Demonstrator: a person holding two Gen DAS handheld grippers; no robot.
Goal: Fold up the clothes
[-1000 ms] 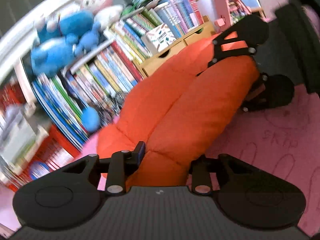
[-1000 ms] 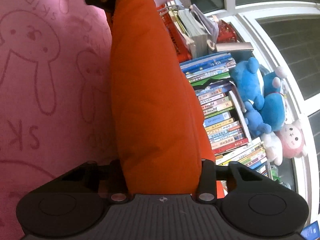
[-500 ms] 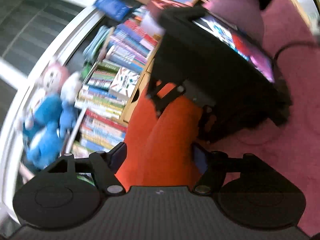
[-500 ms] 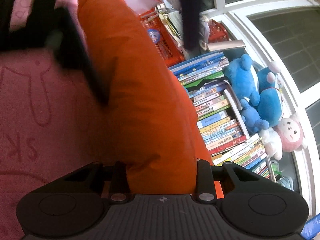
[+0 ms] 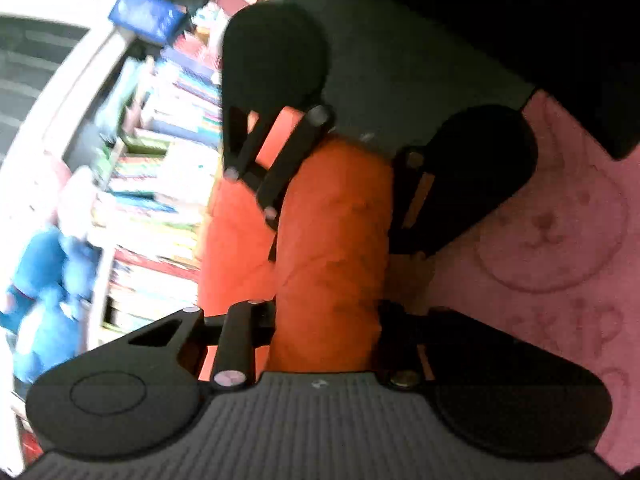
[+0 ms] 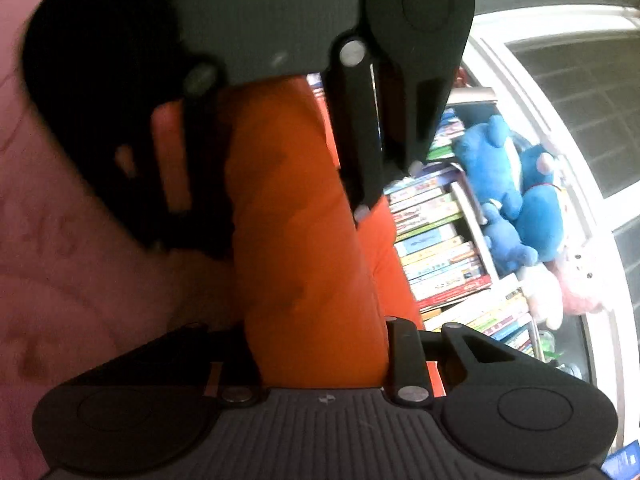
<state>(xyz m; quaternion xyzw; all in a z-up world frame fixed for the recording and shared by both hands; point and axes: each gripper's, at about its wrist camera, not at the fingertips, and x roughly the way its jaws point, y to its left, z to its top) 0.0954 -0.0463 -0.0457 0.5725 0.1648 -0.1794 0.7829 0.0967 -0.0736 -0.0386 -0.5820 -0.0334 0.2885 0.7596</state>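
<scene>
The left gripper [image 5: 326,320] is clenched on a bunched fold of the orange garment [image 5: 332,240], which fills the gap between its two black fingers and runs forward from them as a thick, creased band. At the far end of that band, seen from the left wrist, the right gripper [image 5: 344,184] faces back and is likewise clamped on the cloth, with one finger on each side of the orange fabric. The right wrist view shows the same hold mirrored: the right gripper [image 6: 320,344] grips the garment [image 6: 304,220] between its fingers, and the left gripper [image 6: 276,152] looms close opposite it at the top of the picture, so the two tools sit near each other with the cloth stretched short between them. The garment hangs above a pink blanket [image 5: 560,240] printed with rabbit outlines and lettering, which lies to one side of the cloth in both views. On the other side stands a bookshelf [image 6: 440,248] packed with colourful books, with blue plush toys [image 6: 516,200] and a pink and white one [image 6: 576,280] beside it along a white window frame [image 6: 560,92]. The left wrist view is blurred, so the books there show no detail.
</scene>
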